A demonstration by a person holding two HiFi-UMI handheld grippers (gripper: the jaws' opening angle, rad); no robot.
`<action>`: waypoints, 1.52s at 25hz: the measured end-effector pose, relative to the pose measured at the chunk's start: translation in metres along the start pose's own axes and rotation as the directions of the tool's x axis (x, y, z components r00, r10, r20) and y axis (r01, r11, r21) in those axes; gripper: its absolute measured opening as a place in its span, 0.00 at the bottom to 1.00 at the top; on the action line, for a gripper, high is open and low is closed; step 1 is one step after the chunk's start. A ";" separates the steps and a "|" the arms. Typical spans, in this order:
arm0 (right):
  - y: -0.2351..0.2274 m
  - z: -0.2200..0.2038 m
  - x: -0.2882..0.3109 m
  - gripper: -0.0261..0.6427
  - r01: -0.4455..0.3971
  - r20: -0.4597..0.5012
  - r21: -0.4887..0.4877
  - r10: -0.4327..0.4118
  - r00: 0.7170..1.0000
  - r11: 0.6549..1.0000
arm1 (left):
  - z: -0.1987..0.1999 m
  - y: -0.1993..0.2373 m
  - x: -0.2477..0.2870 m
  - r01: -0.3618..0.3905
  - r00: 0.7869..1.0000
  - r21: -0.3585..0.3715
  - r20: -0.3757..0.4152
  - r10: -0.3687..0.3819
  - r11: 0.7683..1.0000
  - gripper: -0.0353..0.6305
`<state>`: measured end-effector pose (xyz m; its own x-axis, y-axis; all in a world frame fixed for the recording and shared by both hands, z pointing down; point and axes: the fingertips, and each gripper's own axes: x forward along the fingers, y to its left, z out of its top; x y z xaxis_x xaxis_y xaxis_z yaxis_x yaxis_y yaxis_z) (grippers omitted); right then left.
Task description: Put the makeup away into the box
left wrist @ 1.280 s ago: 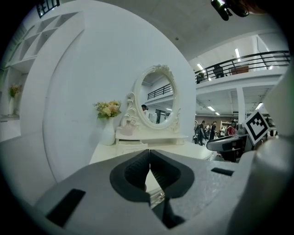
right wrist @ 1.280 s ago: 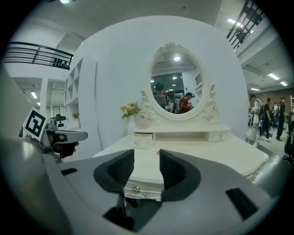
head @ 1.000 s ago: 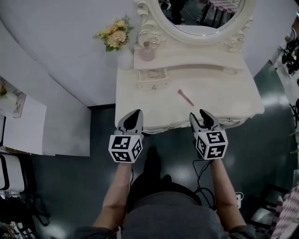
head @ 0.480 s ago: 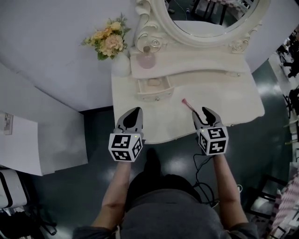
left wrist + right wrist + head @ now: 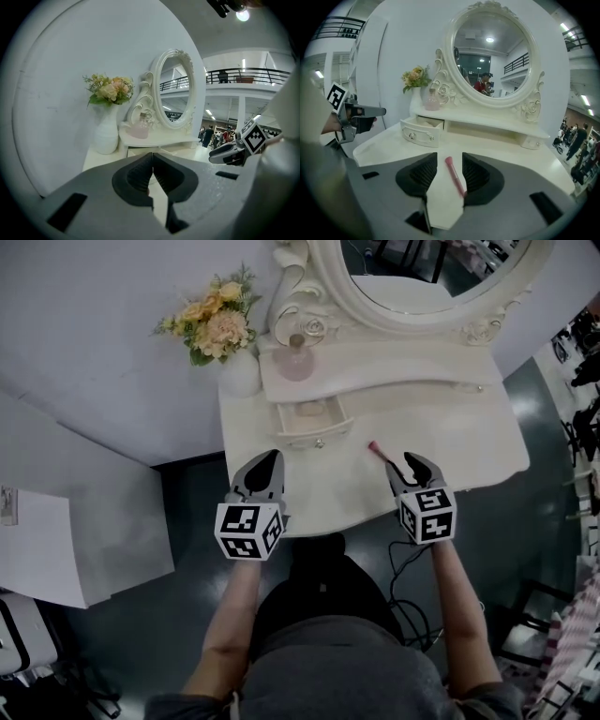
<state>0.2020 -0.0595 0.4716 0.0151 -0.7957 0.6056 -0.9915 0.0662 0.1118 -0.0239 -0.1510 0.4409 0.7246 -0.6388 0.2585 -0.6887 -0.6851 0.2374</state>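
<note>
I count one pink makeup stick (image 5: 455, 177), one open drawer (image 5: 312, 418), one perfume bottle (image 5: 297, 360), one flower vase (image 5: 239, 376), two grippers. Left gripper (image 5: 265, 463): jaws pressed together, nothing between, over dresser (image 5: 469, 427) front edge. Right gripper (image 5: 413, 465): jaws spread partway, stick lying on dresser top between them, outside drawer. Whether stick touches right pad, I can't quite judge.

We've got the makeup stick (image 5: 379, 451) lying on the table (image 5: 469, 442), just right of the open drawer (image 5: 309, 418); behind, the bottle (image 5: 296, 360) on the shelf (image 5: 394, 367), the vase (image 5: 239, 376) left.
</note>
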 end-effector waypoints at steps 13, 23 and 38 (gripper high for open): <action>-0.005 -0.020 0.036 0.30 -0.046 -0.117 -0.049 0.040 0.992 0.998 | 0.001 0.020 0.012 -0.022 1.000 -0.009 -0.014 0.022 1.000 0.06; -0.008 -0.039 0.055 0.25 -0.103 -0.203 -0.071 0.087 0.975 0.992 | -0.011 0.024 0.024 -0.033 0.998 -0.025 -0.049 0.032 0.999 0.06; -0.007 -0.059 0.076 0.15 -0.217 -0.348 -0.106 0.168 0.922 0.971 | -0.016 0.033 0.036 -0.081 0.995 -0.042 -0.069 0.078 0.996 0.06</action>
<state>0.2175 -0.0852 0.5637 -0.1076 -0.5133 0.8514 -0.9520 0.3002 0.0606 -0.0208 -0.1910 0.4728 0.6651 -0.6647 0.3404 -0.7457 -0.6158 0.2546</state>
